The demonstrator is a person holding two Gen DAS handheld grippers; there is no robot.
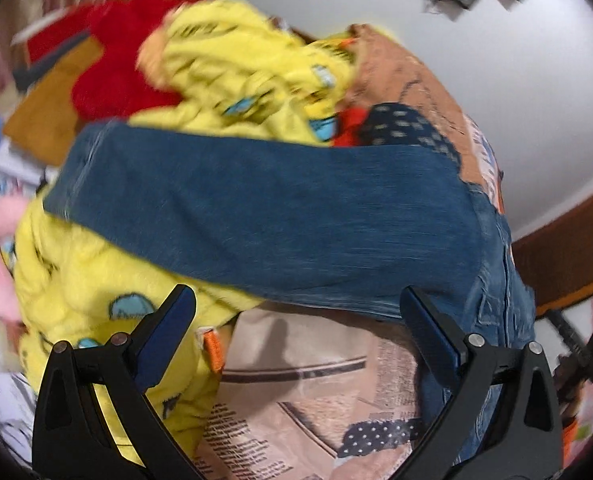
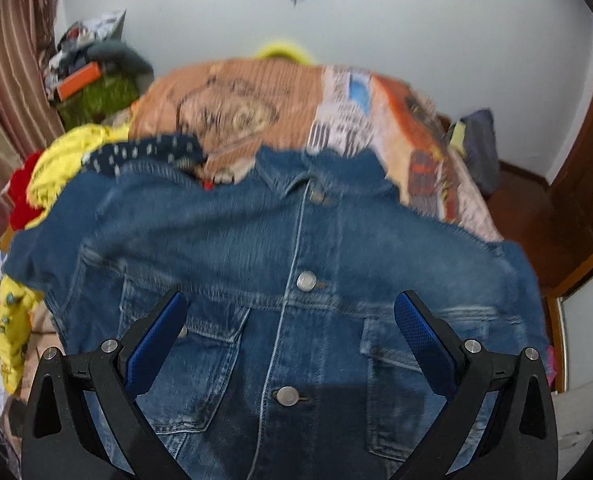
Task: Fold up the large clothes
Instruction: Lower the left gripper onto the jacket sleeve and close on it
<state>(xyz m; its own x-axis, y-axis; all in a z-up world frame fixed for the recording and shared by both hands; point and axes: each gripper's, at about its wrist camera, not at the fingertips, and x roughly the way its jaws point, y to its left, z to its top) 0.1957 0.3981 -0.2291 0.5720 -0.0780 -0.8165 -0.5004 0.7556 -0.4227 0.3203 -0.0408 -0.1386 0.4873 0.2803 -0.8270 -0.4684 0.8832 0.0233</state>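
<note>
A blue denim jacket [image 2: 296, 280] lies spread front-up on the bed, collar at the far end, with metal buttons down its middle. In the left wrist view one of its sleeves [image 1: 264, 208] stretches across from left to right over a yellow fleece garment [image 1: 96, 288]. My right gripper [image 2: 292, 304] hovers open above the jacket's chest, between the two flap pockets, holding nothing. My left gripper [image 1: 296, 300] is open too, just short of the sleeve's lower edge, over the printed bedspread [image 1: 296, 392]. The other gripper [image 1: 584, 344] shows at the right edge of that view.
More clothes are heaped on the left of the bed: a yellow printed garment [image 1: 236, 64], a red one [image 1: 112, 68], a dark dotted cloth [image 2: 152, 152]. The orange-and-newsprint bedspread [image 2: 256, 104] runs to the white wall. A wooden floor [image 2: 524, 220] lies to the right.
</note>
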